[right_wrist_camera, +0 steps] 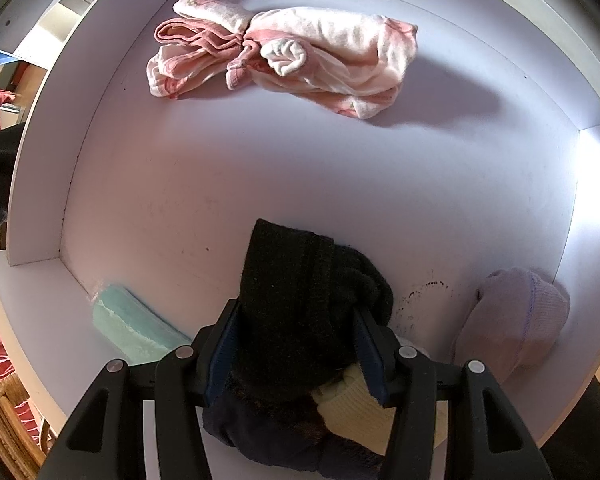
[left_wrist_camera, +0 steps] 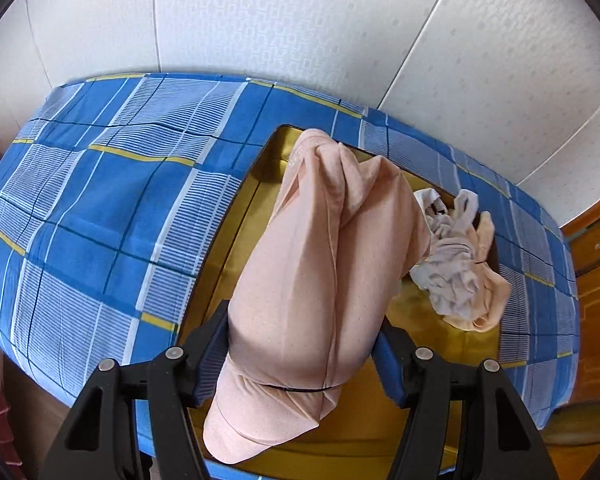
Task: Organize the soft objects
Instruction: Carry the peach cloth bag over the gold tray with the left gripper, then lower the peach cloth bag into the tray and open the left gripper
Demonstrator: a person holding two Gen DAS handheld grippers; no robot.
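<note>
My left gripper (left_wrist_camera: 300, 344) is shut on a peach-pink cloth (left_wrist_camera: 320, 260) that hangs over a yellow tray (left_wrist_camera: 228, 248) on the blue plaid bed. A crumpled white and peach cloth (left_wrist_camera: 458, 268) lies in the tray's right side. My right gripper (right_wrist_camera: 296, 344) is shut on a black knitted item (right_wrist_camera: 300, 304), held inside a white shelf compartment (right_wrist_camera: 220, 168). A cream knitted piece (right_wrist_camera: 352, 404) and dark blue fabric (right_wrist_camera: 236, 420) show below the black item.
In the right wrist view, a pink and white garment (right_wrist_camera: 284, 56) lies at the back of the compartment, a folded mint towel (right_wrist_camera: 128, 328) at the front left and a lilac knitted hat (right_wrist_camera: 516, 320) at the front right. The bed (left_wrist_camera: 100, 200) meets a white wall.
</note>
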